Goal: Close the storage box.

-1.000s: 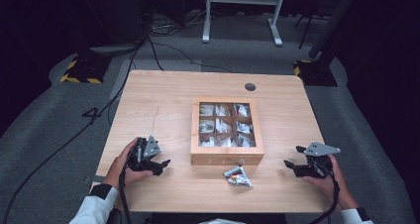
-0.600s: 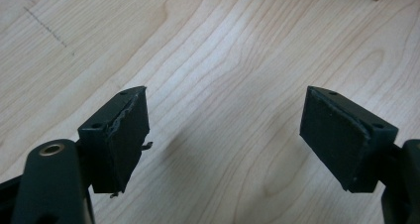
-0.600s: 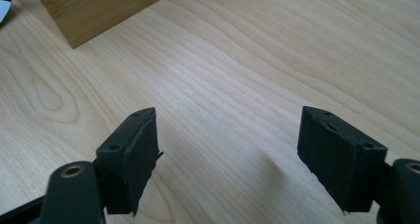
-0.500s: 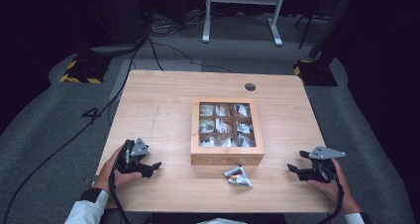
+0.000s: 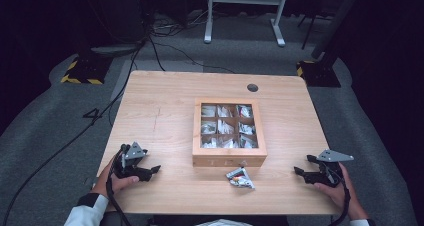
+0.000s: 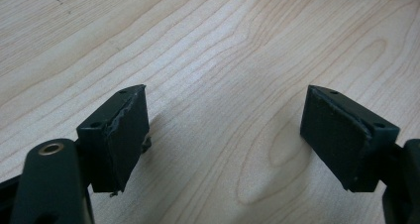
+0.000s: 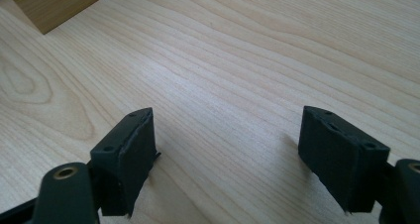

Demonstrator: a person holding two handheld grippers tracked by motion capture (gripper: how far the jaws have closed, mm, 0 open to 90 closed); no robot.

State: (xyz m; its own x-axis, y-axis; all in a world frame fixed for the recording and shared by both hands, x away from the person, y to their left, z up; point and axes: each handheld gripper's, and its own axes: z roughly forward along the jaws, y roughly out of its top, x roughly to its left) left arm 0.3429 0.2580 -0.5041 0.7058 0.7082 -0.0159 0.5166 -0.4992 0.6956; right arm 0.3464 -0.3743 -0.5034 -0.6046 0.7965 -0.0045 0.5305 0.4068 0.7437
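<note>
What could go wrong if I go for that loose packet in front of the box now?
The packet lies flat and close to the wooden box, so a tool could bump the box wall or only push the packet along. The right tool and left tool are both open but well off to the sides, so either must travel far.

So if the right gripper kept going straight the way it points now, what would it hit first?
Likely the loose packet lying in front of the wooden box. The right gripper, jaws open, points leftward along the bare table; its own view shows a box corner ahead. Depth is unclear, so it might pass the packet.
</note>
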